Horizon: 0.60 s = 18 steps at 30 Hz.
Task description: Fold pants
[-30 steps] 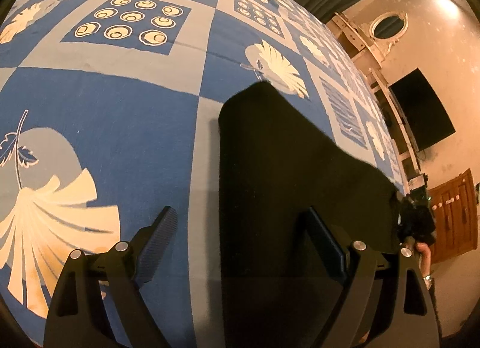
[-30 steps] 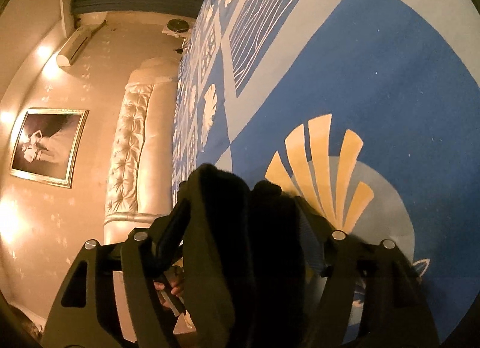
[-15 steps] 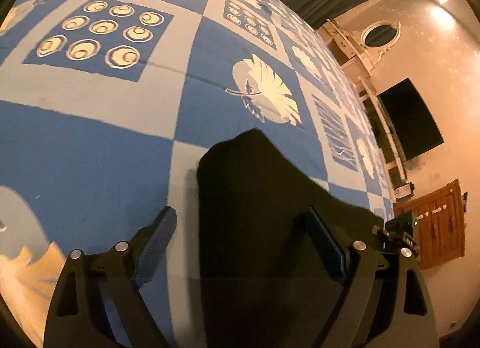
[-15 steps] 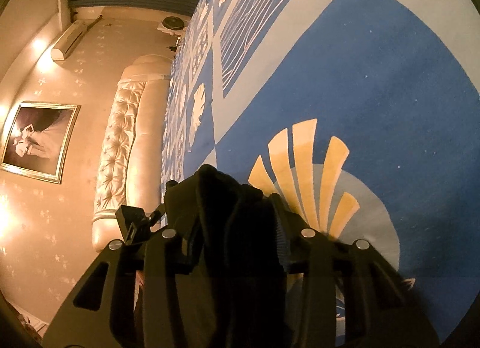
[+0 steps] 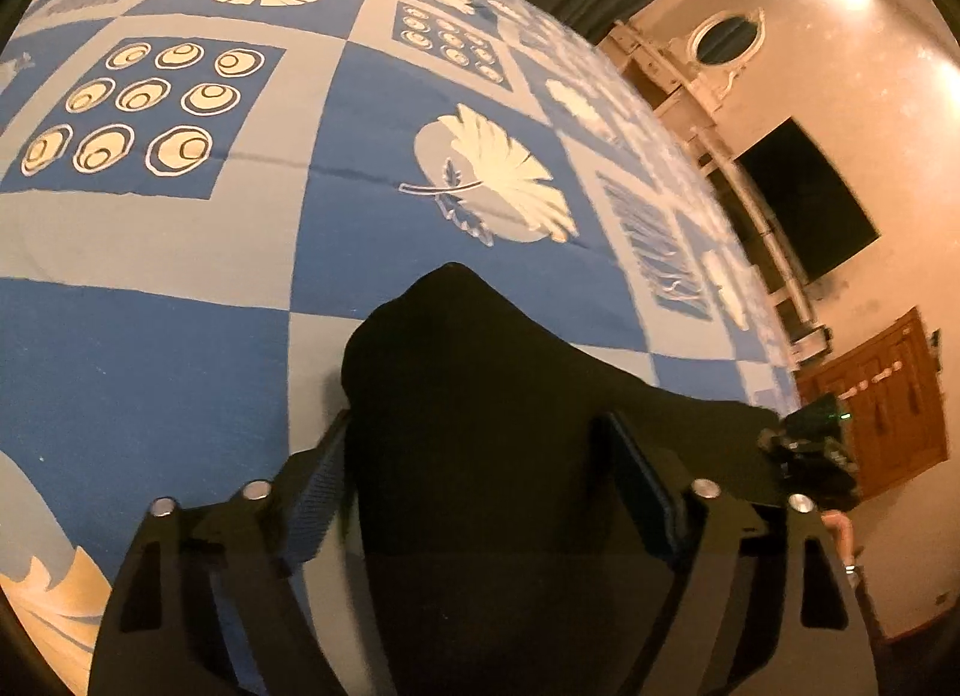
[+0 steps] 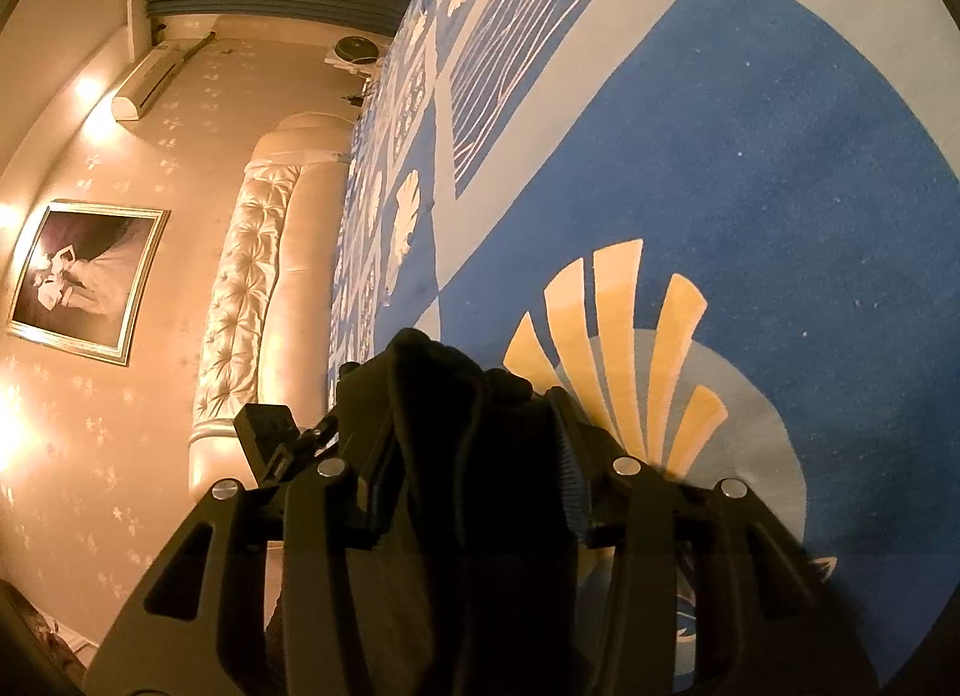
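The black pants lie on a blue and pale patterned bedspread. My left gripper straddles a raised corner of them. Its jaws are closing: the left pad meets the cloth's edge, the right finger rests over the cloth, and neither pad clamps it. In the right wrist view my right gripper is shut on a thick bunch of the pants, held just above the bedspread. Its jaws are opening a little while the pads still press the bunch. Between the two grippers the cloth stretches out dark.
The right gripper shows at the bed's far edge in the left wrist view. Beyond it are a wall screen and a wooden cabinet. A tufted headboard and a framed picture line the other side.
The left gripper has slid along the bed and its jaws have narrowed onto the pants' corner, which now bulges up. The right jaws closed in on the bunch.
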Motion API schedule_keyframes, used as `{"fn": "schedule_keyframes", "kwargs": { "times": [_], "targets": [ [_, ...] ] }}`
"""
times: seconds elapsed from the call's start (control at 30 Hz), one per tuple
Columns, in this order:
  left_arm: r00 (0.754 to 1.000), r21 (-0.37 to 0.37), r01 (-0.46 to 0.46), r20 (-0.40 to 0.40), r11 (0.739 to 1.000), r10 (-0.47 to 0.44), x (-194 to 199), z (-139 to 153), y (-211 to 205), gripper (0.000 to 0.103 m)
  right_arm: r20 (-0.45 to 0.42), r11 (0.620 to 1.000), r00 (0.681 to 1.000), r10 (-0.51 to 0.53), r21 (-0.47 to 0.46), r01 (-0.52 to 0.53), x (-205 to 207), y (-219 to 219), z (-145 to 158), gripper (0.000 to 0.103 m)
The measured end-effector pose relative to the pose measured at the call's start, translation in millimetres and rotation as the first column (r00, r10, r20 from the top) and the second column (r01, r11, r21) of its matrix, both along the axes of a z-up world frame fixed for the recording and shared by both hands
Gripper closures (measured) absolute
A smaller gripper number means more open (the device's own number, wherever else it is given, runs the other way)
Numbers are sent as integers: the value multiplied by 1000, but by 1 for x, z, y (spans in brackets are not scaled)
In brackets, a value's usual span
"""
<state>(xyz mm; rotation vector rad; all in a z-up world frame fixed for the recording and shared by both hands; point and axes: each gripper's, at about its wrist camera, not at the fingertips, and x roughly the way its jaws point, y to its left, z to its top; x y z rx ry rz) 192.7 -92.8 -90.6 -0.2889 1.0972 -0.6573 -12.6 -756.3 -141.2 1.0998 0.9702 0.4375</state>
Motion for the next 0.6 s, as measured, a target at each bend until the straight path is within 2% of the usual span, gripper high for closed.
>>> {"fn": "schedule_keyframes", "kwargs": {
  "times": [0.17, 0.33, 0.53, 0.6],
  "targets": [
    [999, 77, 4, 32, 997, -6, -3, 0, -4, 38, 2, 1000, 1000, 0, 0, 0, 0, 0, 0, 58],
    [999, 110, -3, 44, 994, -1, -3, -2, -5, 45, 7, 1000, 1000, 2, 0, -2, 0, 2, 2, 55],
    [998, 141, -5, 62, 990, -3, -4, 1, -8, 49, 9, 998, 999, 36, -43, -36, 3, 10, 11, 45],
    [998, 141, -8, 61, 990, -1, -4, 1, -8, 49, 14, 994, 997, 77, -83, -76, 6, 16, 16, 38]
  ]
}}
